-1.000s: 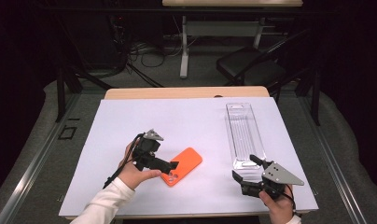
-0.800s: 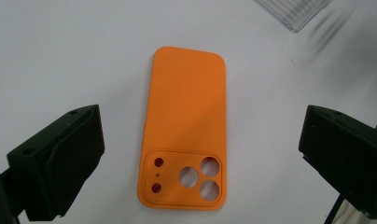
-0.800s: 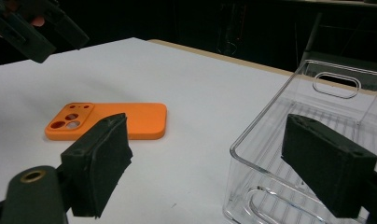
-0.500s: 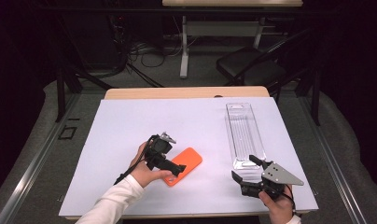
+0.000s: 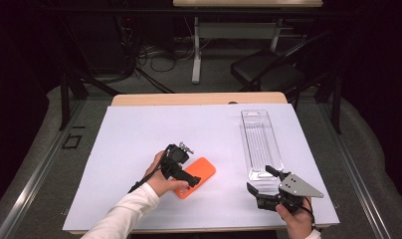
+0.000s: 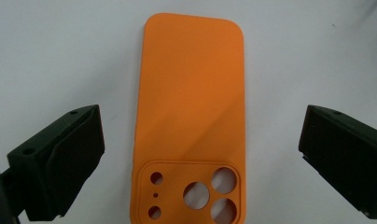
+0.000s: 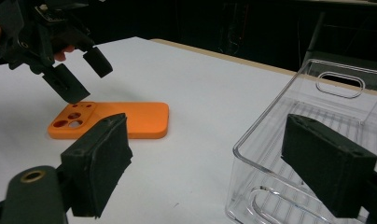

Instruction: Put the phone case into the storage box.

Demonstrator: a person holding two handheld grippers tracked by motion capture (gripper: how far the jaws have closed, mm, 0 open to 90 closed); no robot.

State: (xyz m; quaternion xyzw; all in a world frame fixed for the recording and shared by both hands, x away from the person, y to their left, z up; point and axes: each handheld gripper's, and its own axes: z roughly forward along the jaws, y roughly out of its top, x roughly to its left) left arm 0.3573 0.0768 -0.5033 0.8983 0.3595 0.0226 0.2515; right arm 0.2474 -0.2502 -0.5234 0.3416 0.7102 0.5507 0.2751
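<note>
Hovering left tongs (image 5: 189, 180) open over orange phone case (image 5: 201, 174), not touching.

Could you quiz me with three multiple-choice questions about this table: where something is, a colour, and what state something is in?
1. Where does the phone case lie?
A. inside the tray
B. on the white table sheet
C. on the floor

2. What colour is it?
A. orange
B. blue
C. green

3. How are the left tongs?
A. shut on the case
B. open above the case
C. inside the clear tray

Answers: 1 B, it rests flat on the sheet. 2 A, plainly orange. 3 B, both jaws stand apart either side, not touching.
</note>
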